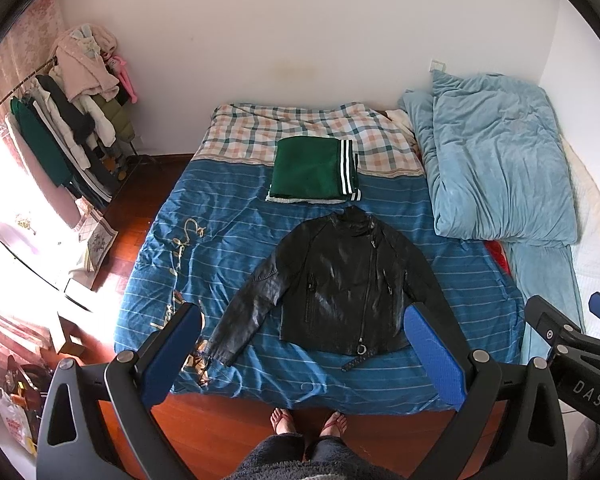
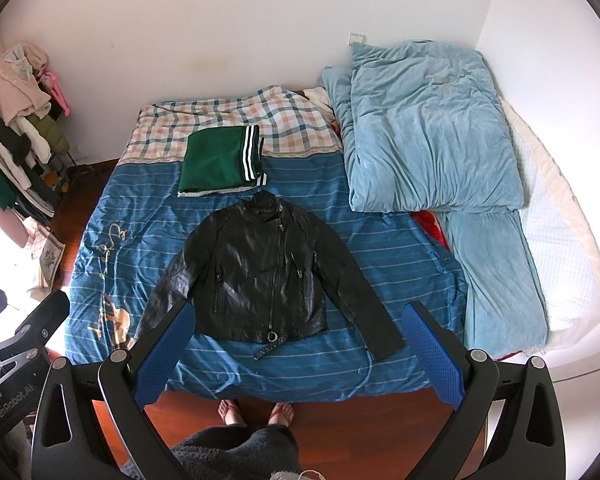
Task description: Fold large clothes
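Black leather jacket (image 1: 340, 280) lies spread flat on bed (image 1: 228, 240); both hand-held grippers (image 1: 304, 356) (image 2: 300, 356) gape empty.

Black leather jacket spread flat, folded green garment behind it

The black leather jacket (image 1: 340, 280) lies face up on the blue striped bedcover (image 1: 228, 216), zipped on a diagonal, collar to the far side, hem and loose belt end at the near edge, both sleeves angled out and down; just beyond the collar sits a green garment with white stripes (image 1: 314, 170), neatly folded into a rectangle, striped band on its right
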Available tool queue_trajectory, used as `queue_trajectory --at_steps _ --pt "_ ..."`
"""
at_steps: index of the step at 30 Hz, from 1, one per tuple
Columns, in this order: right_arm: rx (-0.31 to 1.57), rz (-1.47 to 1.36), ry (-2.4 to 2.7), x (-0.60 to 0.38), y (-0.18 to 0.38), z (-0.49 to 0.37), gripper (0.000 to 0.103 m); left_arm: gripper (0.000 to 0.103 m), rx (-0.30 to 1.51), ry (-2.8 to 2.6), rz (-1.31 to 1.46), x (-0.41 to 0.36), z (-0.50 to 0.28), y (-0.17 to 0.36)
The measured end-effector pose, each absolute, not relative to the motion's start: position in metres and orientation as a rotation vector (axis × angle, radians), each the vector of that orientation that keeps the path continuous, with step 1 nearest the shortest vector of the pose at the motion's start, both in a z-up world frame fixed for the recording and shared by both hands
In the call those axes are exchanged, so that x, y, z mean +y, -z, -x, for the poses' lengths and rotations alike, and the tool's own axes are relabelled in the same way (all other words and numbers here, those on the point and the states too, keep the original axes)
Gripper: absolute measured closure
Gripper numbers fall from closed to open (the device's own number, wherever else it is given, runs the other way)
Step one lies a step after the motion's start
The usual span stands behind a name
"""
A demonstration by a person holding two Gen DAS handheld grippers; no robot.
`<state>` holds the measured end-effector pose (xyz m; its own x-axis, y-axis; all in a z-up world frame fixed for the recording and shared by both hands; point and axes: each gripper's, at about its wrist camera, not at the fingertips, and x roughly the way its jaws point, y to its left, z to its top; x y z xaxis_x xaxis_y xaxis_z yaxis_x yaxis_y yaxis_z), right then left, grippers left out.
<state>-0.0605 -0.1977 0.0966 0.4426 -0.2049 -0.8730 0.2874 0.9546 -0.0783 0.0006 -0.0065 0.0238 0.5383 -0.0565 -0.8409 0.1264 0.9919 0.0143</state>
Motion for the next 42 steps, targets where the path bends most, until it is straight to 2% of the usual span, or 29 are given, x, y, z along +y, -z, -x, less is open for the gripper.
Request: queue_trajectory --at_steps 15,22,27,29,33,34,36,37,42 --pt "1.068 -0.088 0.308 -0.196 -0.097 0.062 0.000 0.000 0.995 0.116 -0.074 -0.010 -0.004 -0.025" --pt "1.077 -0.116 0.347 -0.187 -0.115 0.045 0.000 0.000 1.000 0.156 -0.076 -0.009 -0.024 -0.026" --pt "1.042 -0.206 0.383 -0.207 -0.074 0.030 0.000 0.000 0.922 0.119 -0.141 -0.007 -0.055 0.002" --pt "1.013 -0.245 0.418 -0.226 -0.046 0.027 0.000 0.000 0.885 0.074 -0.177 -0.005 -0.071 0.027" --pt "1.073 -0.452 0.552 -0.294 0.049 0.027 0.002 0.000 0.917 0.022 -0.215 -0.011 -0.111 0.093" --pt "1.104 -0.527 0.576 -0.314 0.080 0.029 0.006 0.000 0.942 0.003 -0.228 -0.015 -0.123 0.116" --pt "1.167 -0.658 0.611 -0.350 0.142 0.036 0.042 0.000 0.972 -0.021 -0.247 -0.023 -0.140 0.153" --pt "1.181 -0.718 0.628 -0.365 0.169 0.041 0.046 0.000 0.989 -0.046 -0.265 -0.027 -0.149 0.176" --pt "1.127 -1.125 0.660 -0.440 0.338 0.067 0.046 0.000 1.083 -0.131 -0.324 -0.053 -0.183 0.273"
